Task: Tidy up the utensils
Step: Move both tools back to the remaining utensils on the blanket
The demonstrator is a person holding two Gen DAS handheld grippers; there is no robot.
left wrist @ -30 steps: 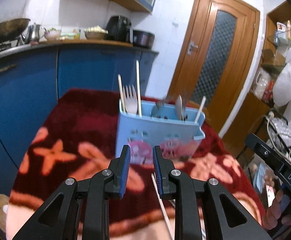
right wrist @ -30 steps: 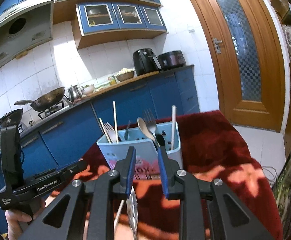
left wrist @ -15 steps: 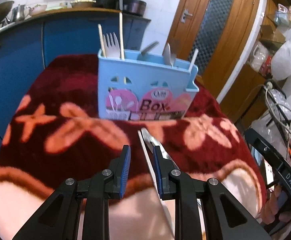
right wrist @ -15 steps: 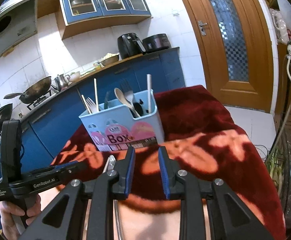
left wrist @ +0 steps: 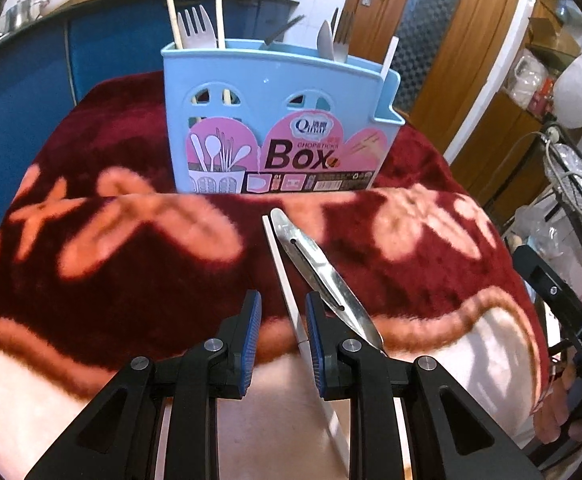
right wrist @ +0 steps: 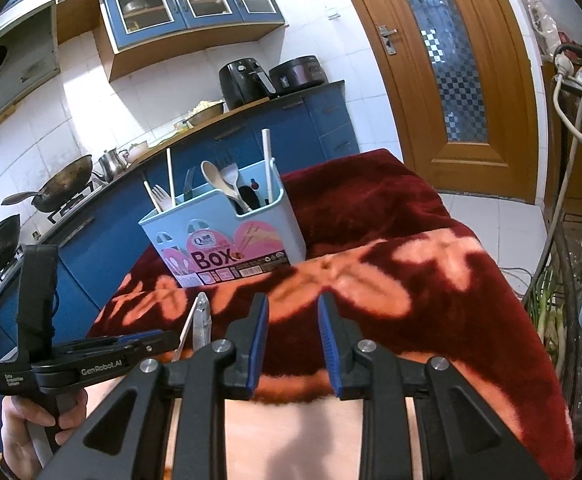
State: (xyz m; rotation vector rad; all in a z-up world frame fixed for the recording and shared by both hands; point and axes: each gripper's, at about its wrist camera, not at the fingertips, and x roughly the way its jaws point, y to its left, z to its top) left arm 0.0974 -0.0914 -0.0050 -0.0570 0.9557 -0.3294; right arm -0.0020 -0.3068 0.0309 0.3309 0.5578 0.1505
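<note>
A light blue utensil box (left wrist: 279, 116) stands on the red flowered blanket (left wrist: 91, 264) and holds forks, spoons and chopsticks. It also shows in the right wrist view (right wrist: 227, 236). A white chopstick (left wrist: 287, 284) and a metal utensil handle (left wrist: 319, 272) lie side by side on the blanket in front of the box. My left gripper (left wrist: 281, 328) is open and empty, low over the chopstick, which runs between its fingers. My right gripper (right wrist: 293, 340) is open and empty, to the right of the two utensils (right wrist: 201, 320).
Blue kitchen cabinets (right wrist: 291, 128) with woks and appliances stand behind the table. A wooden door (right wrist: 451, 80) is at the right. Shelves, cables and bags (left wrist: 571, 160) crowd the right side. The blanket's pale border (left wrist: 71, 380) is nearest me.
Both grippers have pulled back from the box and dropped lower. The chopstick and the metal utensil now lie right at my left gripper's fingertips. Both grippers stay open.
</note>
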